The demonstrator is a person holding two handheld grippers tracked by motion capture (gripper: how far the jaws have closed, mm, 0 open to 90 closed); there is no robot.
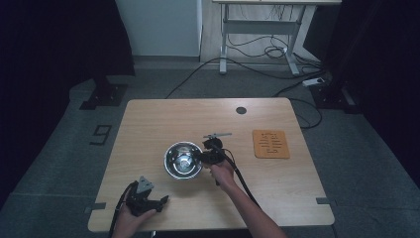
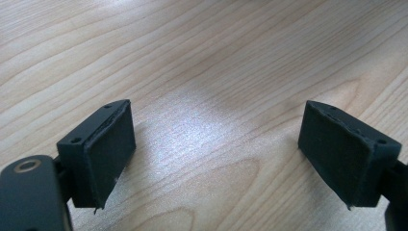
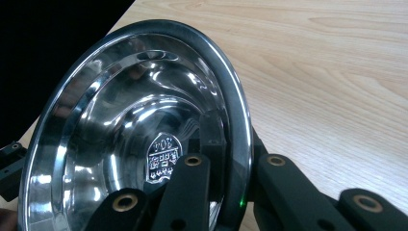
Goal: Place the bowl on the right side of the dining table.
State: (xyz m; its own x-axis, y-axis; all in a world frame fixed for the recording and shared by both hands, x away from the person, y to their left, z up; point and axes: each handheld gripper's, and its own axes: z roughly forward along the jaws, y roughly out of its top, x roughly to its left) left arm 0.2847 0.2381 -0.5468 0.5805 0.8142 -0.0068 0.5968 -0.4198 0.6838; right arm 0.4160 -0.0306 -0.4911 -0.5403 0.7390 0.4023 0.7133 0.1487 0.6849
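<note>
The right claw (image 1: 202, 157) is clamped on the right rim of the one shiny round steel bowl (image 1: 183, 159), at the middle of the high view, one jaw inside the rim and one outside. The left claw (image 1: 162, 201), lower left, stands apart with nothing between its jaws. On the light wooden table (image 1: 148, 124) lies one orange square mat (image 1: 271, 144), right of centre.

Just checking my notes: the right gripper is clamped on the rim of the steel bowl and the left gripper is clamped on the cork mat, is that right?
Not quite. The left gripper holds nothing: the left gripper view shows its jaws wide open over the bare table. The cork mat lies untouched. The right gripper is indeed clamped on the steel bowl rim.
</note>
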